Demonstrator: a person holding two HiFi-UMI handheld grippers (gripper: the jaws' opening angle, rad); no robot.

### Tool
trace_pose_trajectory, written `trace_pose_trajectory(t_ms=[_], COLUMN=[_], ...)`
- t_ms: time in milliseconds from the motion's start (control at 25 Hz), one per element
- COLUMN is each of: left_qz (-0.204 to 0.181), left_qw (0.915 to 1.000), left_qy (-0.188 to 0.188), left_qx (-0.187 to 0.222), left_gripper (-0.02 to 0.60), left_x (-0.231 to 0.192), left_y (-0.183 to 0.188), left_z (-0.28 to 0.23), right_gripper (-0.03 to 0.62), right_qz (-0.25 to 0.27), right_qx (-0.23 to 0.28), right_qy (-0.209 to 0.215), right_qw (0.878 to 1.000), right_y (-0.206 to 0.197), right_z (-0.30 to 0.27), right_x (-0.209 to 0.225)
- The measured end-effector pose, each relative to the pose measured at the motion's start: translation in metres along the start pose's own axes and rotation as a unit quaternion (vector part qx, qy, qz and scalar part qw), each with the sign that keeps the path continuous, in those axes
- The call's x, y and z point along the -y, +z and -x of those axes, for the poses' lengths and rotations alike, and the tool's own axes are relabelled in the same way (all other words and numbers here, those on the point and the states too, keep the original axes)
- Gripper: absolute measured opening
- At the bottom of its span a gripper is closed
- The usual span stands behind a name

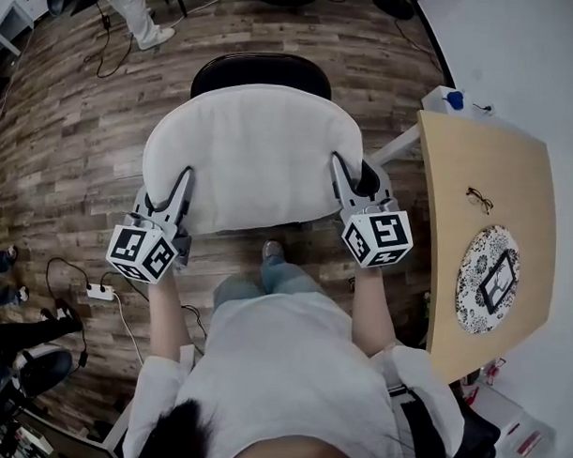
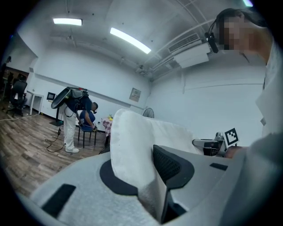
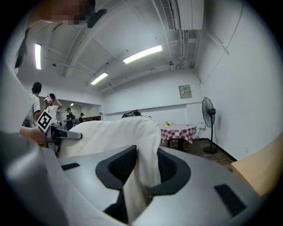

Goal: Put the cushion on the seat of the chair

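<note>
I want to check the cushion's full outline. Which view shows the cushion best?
The head view: almost the whole white cushion shows from above. The left and right gripper views each show only the side edge clamped between their jaws.

Cushion (image 1: 251, 156): white woven cloth, matt, soft, creased where it is pinched. Left gripper (image 1: 182, 179) and right gripper (image 1: 341, 171): grey plastic bodies, smooth and matt; pads (image 2: 167, 164) black, finely ribbed, rubber-like. Chair (image 1: 261, 74) back: black, smooth, slight sheen. Floor (image 1: 65, 122): wood-look planks, grained, low gloss. Table (image 1: 485, 174): pale wood-look top, smooth, matt
</note>
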State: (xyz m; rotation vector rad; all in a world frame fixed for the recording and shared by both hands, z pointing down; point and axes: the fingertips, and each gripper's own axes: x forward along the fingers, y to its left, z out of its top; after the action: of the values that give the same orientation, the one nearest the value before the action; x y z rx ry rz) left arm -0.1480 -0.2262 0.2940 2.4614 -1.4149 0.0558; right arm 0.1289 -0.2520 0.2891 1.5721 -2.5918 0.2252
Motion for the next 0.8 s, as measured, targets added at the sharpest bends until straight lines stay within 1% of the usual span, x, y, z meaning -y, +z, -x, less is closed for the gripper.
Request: trace_pose_trajectory(t_ms=[200, 440, 800], left_qz=[0.018, 0.032, 0.083], left_qw=[0.9992, 0.9977, 0.9888], left_qy=[0.008, 0.004, -0.016], left_qx=[-0.035, -0.06, -0.123], left_gripper=[0.105, 0.106, 0.106], left_x=[-0.016, -0.035, -0.068], left_y=[-0.028, -0.063, -0.137], left_z=[-0.021, -0.039, -0.064], right_gripper=[0.084, 0.087, 0.091], right_qz=[-0.015, -0.032, -0.051], right_qx=[-0.036, -0.078, -0.139], right_qy=[-0.003, -0.028, -0.048], right_qw=[0.999, 0.996, 0.988], right_y=[-0.032, -0.073, -0.152], right_z=[-0.021, -0.039, -0.059], right_x=[0.011, 0.017, 0.022])
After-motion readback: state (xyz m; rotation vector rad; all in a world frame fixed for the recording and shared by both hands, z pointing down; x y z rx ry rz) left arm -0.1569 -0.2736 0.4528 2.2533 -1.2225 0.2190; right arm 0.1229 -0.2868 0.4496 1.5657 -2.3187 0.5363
